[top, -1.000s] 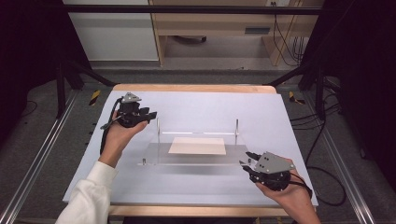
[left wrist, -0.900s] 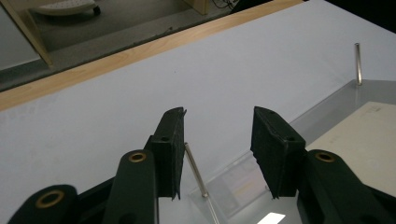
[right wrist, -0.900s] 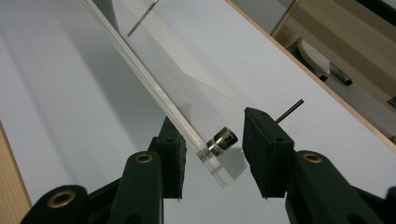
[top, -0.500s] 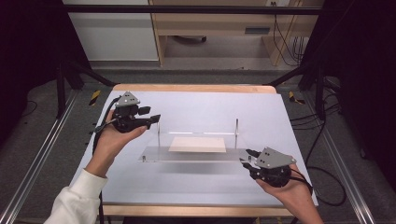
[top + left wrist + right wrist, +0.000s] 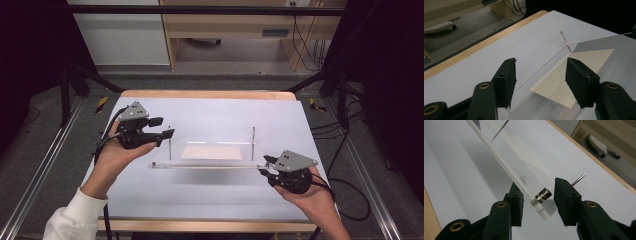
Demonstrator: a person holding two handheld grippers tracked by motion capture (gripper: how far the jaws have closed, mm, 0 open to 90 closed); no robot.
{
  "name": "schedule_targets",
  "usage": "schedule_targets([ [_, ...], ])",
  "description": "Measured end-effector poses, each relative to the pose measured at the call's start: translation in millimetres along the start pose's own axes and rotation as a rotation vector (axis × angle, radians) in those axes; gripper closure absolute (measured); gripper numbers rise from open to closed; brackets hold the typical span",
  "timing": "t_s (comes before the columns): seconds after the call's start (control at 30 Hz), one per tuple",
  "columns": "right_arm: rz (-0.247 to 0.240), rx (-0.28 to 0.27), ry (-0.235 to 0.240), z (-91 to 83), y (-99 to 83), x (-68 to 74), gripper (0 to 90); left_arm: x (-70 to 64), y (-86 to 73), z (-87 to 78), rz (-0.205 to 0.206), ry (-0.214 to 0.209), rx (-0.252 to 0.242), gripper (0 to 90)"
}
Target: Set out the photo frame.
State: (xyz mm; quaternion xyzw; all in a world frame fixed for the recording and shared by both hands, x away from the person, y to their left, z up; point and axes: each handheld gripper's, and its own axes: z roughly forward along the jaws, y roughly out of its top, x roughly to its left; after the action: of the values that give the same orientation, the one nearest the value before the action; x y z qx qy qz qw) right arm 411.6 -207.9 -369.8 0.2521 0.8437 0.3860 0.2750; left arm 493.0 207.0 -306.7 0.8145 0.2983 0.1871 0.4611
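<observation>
White worktop [image 5: 210, 200] carries a clear acrylic stand [image 5: 210, 165]. Left hand-held gripper [image 5: 167, 133], wide open and empty, has swung toward its left post; right hand-held gripper [image 5: 537, 195], partly open, straddles its near-right corner, ready to clamp.

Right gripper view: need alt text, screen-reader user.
The right hand-held gripper has its two black jaws open around the corner of a clear acrylic plate, beside a small metal stud on its edge. The plate lies over a white table, with thin metal pins sticking up.
</observation>
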Motion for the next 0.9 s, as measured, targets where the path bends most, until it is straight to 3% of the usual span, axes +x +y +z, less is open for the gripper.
schedule_targets([
  [0.5, 0.025, -0.002, 0.0, 2.3, 13.1, -11.6, 60.5, -19.5, 0.2, -19.1, 0.079, -0.069, -0.015, 42.2],
  [0.9, 0.045, -0.003, -0.003, 4.0, 22.8, -21.9, 60.0, -24.6, -5.7, -25.7, 0.143, -0.108, 0.007, 45.7],
])
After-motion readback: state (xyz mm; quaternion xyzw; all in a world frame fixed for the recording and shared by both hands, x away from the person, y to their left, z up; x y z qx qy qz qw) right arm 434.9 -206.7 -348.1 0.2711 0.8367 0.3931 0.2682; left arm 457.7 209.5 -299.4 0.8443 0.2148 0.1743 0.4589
